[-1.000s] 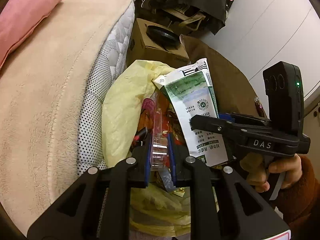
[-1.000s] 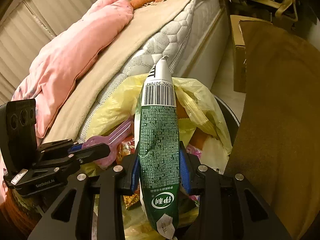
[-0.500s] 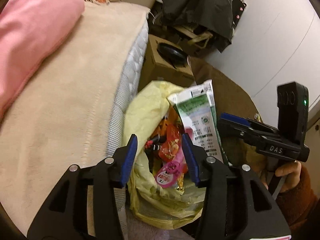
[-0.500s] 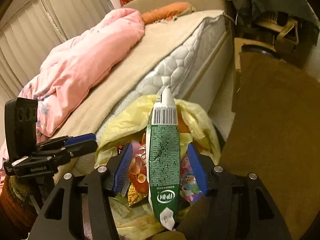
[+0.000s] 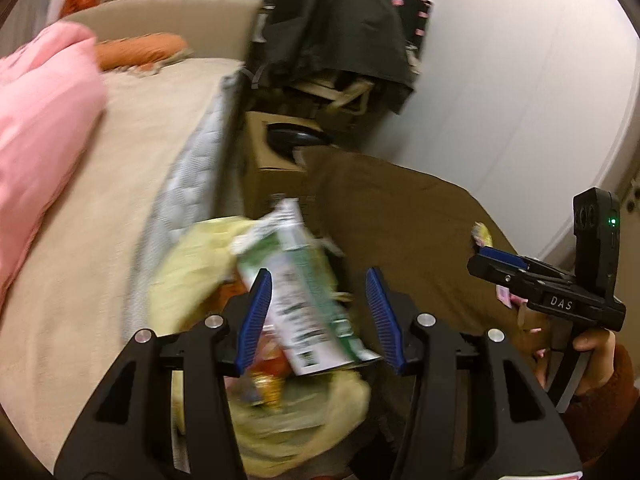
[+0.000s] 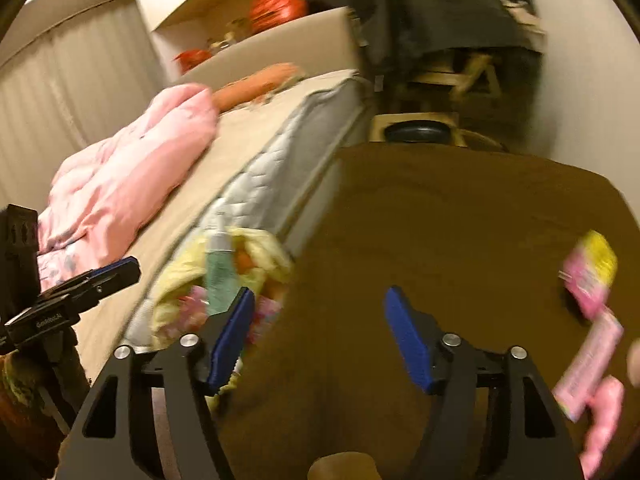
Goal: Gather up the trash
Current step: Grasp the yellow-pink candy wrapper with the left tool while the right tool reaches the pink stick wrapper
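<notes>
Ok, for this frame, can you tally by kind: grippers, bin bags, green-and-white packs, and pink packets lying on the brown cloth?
Grippers: 2, left gripper and right gripper; the jaws of both have just been opening and grip nothing
Yellow bag: 1
Green-and-white pack: 1, in the bag
Pink packets on the brown cloth: 2, blurred
Total: 6

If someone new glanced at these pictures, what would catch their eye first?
Probably the yellow trash bag beside the bed, stuffed with wrappers, a green-and-white carton poking out. Then the pink quilt on the bed, and pink and yellow packets on the brown table.
</notes>
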`<state>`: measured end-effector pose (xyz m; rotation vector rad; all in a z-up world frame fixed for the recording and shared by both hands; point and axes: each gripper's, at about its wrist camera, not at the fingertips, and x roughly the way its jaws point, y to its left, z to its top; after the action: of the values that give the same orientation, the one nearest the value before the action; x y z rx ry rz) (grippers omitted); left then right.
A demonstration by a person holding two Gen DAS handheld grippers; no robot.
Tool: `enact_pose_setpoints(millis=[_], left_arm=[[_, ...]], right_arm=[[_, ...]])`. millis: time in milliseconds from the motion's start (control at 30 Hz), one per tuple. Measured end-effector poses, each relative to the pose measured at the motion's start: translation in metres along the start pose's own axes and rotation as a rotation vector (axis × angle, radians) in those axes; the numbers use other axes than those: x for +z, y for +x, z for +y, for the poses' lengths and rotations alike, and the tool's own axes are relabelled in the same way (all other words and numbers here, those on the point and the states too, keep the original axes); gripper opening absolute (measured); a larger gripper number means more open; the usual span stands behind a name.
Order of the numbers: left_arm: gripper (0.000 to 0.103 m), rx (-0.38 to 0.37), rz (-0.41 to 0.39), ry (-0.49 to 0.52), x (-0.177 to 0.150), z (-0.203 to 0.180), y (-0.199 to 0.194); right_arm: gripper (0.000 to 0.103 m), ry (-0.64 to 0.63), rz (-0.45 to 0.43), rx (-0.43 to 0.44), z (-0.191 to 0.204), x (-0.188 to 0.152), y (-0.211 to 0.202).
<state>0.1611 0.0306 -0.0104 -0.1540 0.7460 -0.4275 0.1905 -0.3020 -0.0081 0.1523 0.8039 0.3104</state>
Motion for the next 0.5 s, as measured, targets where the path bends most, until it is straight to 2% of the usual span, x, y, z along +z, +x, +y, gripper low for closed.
enact_pose_setpoints(millis=[167,367,500], left_arm=[[0.047,-0.066,0.037,0.056,-0.003,-0.051,0.028],[0.047,-0.154,0.065,0.140,0.000,-0.112,0.068],[0.047,-0.238,0.085,0.211,0.011,-0.163,0.107]], right_arm=[[0.065,0.010,-0.024,-0.123,-0.042,-0.022,-0.036],[0.065,0.129,-0.064,-0.236,-0.110,-0.047,-0.077],[0.065,0.180,-0.079,-0.314,-0.144,-0.057,-0.091]])
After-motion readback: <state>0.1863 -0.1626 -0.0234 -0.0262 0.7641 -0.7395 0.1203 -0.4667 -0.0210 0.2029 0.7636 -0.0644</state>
